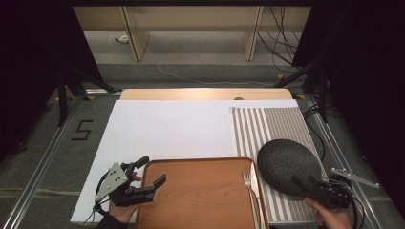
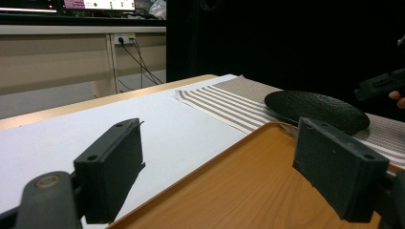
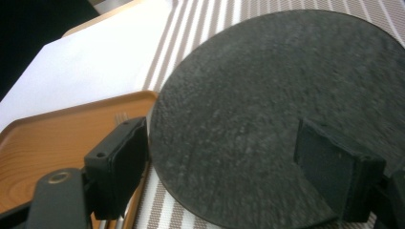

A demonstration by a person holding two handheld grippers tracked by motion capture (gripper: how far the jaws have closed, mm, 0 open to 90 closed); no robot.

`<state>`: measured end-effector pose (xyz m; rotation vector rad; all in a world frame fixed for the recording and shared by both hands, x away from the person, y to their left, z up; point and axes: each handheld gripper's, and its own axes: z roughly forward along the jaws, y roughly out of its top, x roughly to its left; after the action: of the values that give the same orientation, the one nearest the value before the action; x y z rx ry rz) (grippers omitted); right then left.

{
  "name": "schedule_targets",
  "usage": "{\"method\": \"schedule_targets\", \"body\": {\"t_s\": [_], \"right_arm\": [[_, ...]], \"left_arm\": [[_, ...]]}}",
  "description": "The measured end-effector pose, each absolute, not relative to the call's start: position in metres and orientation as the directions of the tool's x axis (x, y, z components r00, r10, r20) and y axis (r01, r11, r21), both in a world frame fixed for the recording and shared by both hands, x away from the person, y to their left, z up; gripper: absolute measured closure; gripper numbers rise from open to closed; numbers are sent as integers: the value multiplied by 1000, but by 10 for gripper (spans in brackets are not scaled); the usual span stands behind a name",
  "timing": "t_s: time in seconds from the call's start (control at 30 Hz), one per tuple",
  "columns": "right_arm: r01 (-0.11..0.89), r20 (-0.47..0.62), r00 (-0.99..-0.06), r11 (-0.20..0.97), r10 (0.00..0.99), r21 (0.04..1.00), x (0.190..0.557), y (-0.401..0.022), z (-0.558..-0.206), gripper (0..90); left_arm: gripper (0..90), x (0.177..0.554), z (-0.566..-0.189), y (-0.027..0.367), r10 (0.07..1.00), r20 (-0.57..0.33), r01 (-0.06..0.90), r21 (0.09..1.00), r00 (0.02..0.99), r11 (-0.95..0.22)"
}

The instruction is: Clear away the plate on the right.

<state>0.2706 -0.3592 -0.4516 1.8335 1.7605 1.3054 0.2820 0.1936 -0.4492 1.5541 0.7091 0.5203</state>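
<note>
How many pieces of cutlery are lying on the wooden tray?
2: a fork and a knife beside it, both along the right edge of the tray. Their lower ends leave the picture.

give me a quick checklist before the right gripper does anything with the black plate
1. Right gripper jaws open: ok, they stand wide apart in the right gripper view.
2. Black plate between those jaws: cannot tell; the jaws sit over its near edge, but contact is not visible.
3. Plate resting flat on the striped placemat: ok.
4. Fork kept out of the way: ok, it lies along the right side of the wooden tray, beside the plate.
5. Left gripper out of the way: ok, open at the tray's left edge, holding nothing.
</note>
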Motion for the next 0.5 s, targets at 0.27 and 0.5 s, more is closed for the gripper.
{"method": "schedule_targets", "body": {"t_s": [0.27,0.5], "right_arm": [[658,442,-84,-283,893,698,264,-372,-456,212],[662,491,-30,-351,871,662,260,-385,-460,213]], "left_arm": [[167,282,-449,194,707,-80,135,991,703,-22],[169,283,-449,194,707,-81,133,991,702,-19]]}}
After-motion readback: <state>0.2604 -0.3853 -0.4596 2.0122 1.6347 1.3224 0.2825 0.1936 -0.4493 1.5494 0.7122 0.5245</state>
